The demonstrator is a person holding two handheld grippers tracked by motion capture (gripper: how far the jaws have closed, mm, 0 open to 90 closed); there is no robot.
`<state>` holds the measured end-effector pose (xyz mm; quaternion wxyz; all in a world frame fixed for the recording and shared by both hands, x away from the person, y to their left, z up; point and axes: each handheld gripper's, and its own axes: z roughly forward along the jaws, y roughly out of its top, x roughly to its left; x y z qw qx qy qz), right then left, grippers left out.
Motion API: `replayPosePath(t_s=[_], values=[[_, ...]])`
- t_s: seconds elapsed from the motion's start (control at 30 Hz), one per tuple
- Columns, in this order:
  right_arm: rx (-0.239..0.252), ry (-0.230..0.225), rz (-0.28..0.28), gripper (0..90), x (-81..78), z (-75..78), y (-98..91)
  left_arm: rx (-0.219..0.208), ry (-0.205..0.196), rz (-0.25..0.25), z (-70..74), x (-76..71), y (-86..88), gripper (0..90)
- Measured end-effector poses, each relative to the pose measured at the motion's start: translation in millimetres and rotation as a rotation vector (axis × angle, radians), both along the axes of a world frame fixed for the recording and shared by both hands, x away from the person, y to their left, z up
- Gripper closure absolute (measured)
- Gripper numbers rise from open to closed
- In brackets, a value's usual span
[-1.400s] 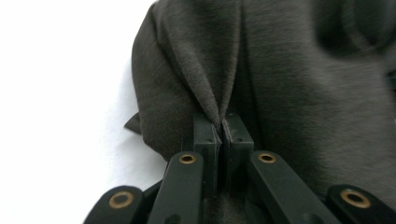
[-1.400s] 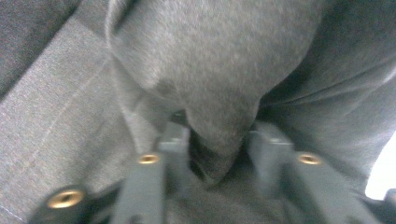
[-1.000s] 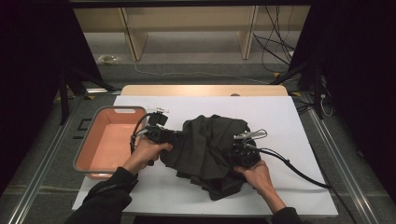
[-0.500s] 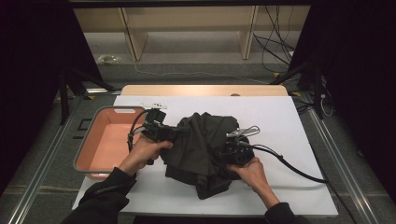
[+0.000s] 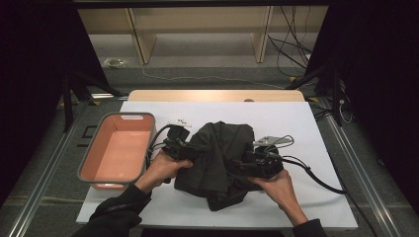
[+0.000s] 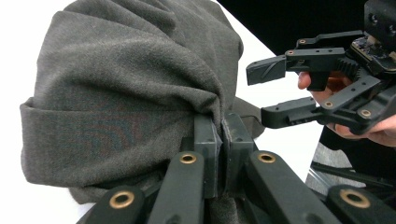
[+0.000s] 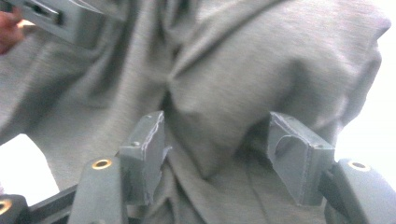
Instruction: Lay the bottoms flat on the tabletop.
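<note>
A dark grey cloth (image 5: 217, 153) lies bunched in the middle of the white table (image 5: 296, 123). My left gripper (image 5: 190, 150) is at the cloth's left edge. In the left gripper view it (image 6: 220, 126) is shut on a gathered fold of the cloth (image 6: 121, 93). My right gripper (image 5: 244, 165) is at the cloth's right side. Its jaws have just been opening. In the right gripper view they (image 7: 217, 140) stand wide apart with a loose fold of cloth (image 7: 261, 60) between them, not pressed. The left gripper view also shows the right gripper (image 6: 266, 95) open.
A pink basin (image 5: 94, 163) with a grey rim stands at the table's left, close to my left hand. A small white tag (image 5: 179, 121) lies behind the cloth. The right gripper's cable (image 5: 321, 180) trails over the table's right part.
The right gripper's jaws have opened and let go of the cloth. The cloth is drawn together more tightly between the two hands.
</note>
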<state>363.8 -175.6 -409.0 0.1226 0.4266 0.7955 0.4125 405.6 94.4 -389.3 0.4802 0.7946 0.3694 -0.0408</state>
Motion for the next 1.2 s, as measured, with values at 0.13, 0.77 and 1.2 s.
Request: replayPosePath(t_s=[0.13, 0.77, 1.2], values=[[0.012, 0.007, 0.053, 38.8, -4.9, -1.1, 10.4, 0.001, -0.009, -0.022, 2.0, -4.8, -6.1, 85.8], [-0.05, -0.001, 0.102, 90.0, -10.1, 1.1, 15.0, -0.032, 0.0, -0.068, 10.5, -7.9, -6.3, 70.4], [-0.069, -0.033, -0.059, 90.0, -5.9, 8.2, -47.1, 0.014, -0.065, 0.063, 25.5, -0.9, 20.6, 42.3]])
